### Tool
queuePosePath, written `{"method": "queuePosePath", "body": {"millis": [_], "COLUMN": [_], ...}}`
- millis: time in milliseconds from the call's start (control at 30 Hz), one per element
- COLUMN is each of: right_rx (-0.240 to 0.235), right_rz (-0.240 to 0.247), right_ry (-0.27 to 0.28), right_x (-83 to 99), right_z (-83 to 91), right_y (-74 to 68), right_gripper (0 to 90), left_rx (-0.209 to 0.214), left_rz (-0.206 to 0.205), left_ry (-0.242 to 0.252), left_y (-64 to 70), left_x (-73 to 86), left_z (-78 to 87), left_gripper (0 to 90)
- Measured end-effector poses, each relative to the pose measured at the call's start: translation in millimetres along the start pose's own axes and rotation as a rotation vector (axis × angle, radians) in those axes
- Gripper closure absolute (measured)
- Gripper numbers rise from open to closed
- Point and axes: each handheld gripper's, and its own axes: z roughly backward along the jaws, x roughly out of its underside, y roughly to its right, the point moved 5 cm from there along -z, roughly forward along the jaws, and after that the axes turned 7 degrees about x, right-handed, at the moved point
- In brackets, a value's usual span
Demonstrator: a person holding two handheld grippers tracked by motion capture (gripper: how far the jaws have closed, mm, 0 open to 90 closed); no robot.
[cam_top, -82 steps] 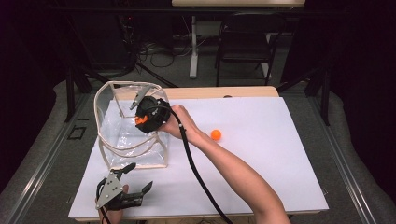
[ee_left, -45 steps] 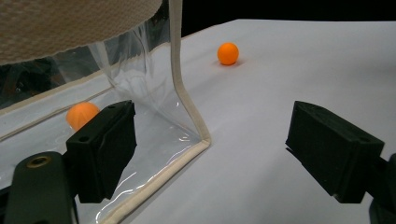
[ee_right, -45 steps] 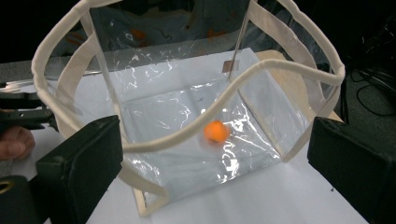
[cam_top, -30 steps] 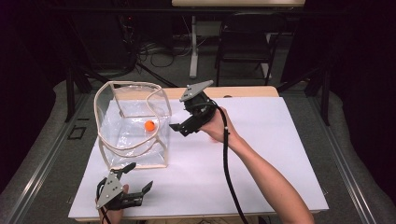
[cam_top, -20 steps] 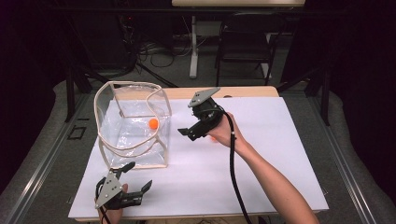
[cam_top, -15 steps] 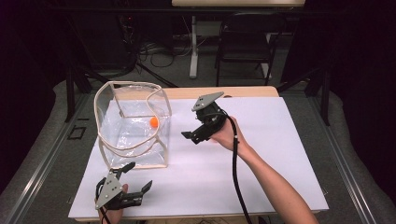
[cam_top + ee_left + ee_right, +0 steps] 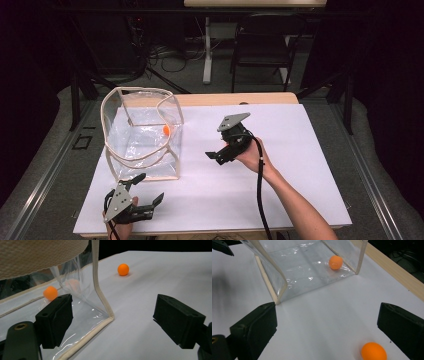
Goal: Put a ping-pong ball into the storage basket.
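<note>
Since the earlier frames the right gripper (image 7: 216, 155) has left the clear plastic bag with cream fabric piping (image 7: 141, 135), where one small orange ball (image 7: 166, 130) now lies at the bag's far right corner. That gripper hovers right of the bag, jaws spread wide and empty, over a second small orange ball (image 7: 373, 351) on the white table sheet (image 7: 310, 150). The left gripper (image 7: 148, 198) waits just in front of the bag, jaws likewise released. A hasty, off-centre pinch would likely send the loose ball rolling away from the bag.
</note>
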Motion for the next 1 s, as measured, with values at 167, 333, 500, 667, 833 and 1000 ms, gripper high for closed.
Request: {"method": "queuePosePath", "body": {"millis": [167,333,500,667,833,1000], "right_rx": [0.003,-0.010,-0.009,-0.004,0.004,0.013], "right_rz": [-0.027,-0.046,-0.068,-0.076,-0.082,-0.087], "right_ry": [0.004,-0.002,-0.008,-0.028,-0.045,-0.069], "right_x": [12.6,25.4,39.1,51.4,60.4,70.5], "right_z": [-1.3,-2.9,-4.0,-5.5,-5.8,-7.9], "right_y": [1.6,1.0,2.4,4.3,6.6,8.3], "right_gripper": [2.5,2.5,2.6,2.7,2.7,2.7], "left_rx": [0.000,-0.002,-0.005,-0.001,-0.003,-0.011], "left_rz": [-0.003,-0.002,-0.003,-0.002,-0.002,0.002], "left_ry": [0.005,0.005,0.006,0.002,0.004,0.012], "left_y": [0.7,0.7,0.1,0.4,-0.5,-0.6], "left_x": [-0.5,-0.4,-0.3,0.2,1.0,0.3], "left_z": [1.0,1.1,2.0,0.9,2.6,4.3], "left_gripper": [15.6,15.6,15.6,15.6,15.6,15.6]}}
